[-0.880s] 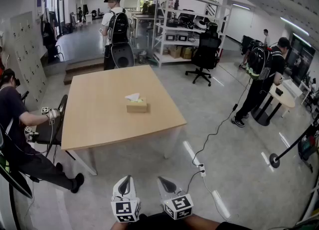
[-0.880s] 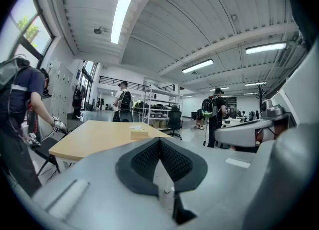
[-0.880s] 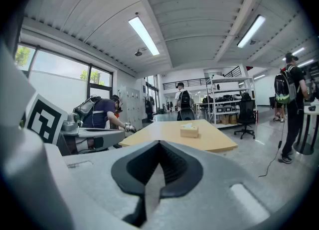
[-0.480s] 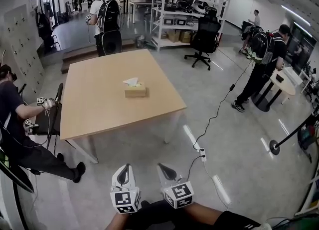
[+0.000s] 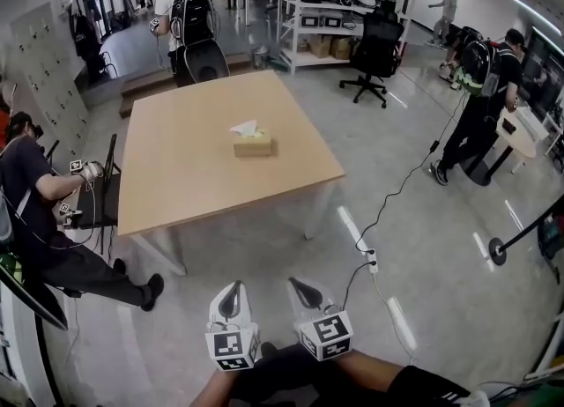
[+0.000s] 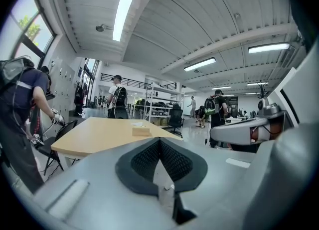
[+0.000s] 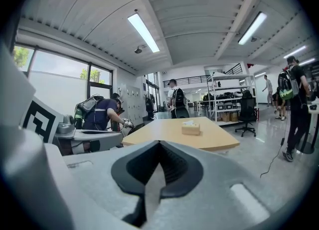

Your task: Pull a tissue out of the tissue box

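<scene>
Head view: the tissue box is sitting on the tabletop, well ahead of the left hand-held gripper and the right hand-held gripper, with open floor lying between them.
Tissue: a white tissue is standing up out of the box's top slot, and nothing is touching it.
Left gripper view: this hand-held gripper's jaws are sitting pressed together with nothing between them; the box is showing small, far ahead and slightly left of the tips.
Right gripper view: its jaws are likewise meeting tip to tip, empty; the box is lying far ahead and slightly right of the tips.
Both hand-held grippers: they are hanging side by side, low and close to the holder's body, pointing toward the tabletop.
Bystander: a seated person is working at the tabletop's edge, ahead and to the left of the left hand-held gripper.
Step in hand: this looks like the approach; no reach for the box is under way yet.
Next move: it is probably calling for closing the distance, spreading one pair of jaws over the raised tissue, pinching it and drawing upward, with the other hand-held gripper perhaps steadying the light box.
</scene>
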Demonstrator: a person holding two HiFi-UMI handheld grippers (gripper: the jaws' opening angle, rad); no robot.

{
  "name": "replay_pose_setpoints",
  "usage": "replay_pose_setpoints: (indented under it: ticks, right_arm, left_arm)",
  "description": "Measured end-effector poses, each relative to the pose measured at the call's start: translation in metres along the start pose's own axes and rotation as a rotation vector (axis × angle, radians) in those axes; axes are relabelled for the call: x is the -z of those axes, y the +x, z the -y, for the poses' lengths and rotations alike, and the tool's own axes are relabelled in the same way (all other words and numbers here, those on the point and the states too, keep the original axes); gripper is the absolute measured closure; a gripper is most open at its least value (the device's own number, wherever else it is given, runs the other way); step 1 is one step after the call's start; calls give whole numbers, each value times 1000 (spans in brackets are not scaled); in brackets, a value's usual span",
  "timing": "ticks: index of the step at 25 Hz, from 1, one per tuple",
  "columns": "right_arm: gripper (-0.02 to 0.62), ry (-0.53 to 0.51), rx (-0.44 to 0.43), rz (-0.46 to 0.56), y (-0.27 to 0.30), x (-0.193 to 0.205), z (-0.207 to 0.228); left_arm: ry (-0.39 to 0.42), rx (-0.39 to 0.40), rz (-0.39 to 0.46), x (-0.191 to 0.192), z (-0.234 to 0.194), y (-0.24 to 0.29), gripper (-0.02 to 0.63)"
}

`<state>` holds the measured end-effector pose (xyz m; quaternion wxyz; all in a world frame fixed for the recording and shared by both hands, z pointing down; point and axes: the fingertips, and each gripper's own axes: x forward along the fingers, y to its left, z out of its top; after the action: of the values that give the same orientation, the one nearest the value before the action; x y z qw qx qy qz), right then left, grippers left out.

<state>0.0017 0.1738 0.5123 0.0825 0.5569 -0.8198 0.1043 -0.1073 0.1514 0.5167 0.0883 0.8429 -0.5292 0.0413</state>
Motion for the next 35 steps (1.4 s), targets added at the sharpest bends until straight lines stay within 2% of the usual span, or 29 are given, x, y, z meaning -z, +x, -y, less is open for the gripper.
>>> replay_pose_setpoints:
  ticks: [6, 17, 28, 35]
  right_arm:
    - [604, -4, 4, -14, -1, -16, -6]
    - [604, -6, -25, -20, 28, -14, 41]
    - [604, -30, -110, -22, 86, -47, 134]
    - [604, -19, -191, -20, 114, -54, 173]
  left_arm:
    - [-22, 8, -28, -16, 1, -4, 588]
    - [-36, -55, -28, -14, 4, 44, 588]
    - [-34, -147, -21, -30, 22, 141, 588]
    - [-6, -196, -38, -32, 40, 183, 588]
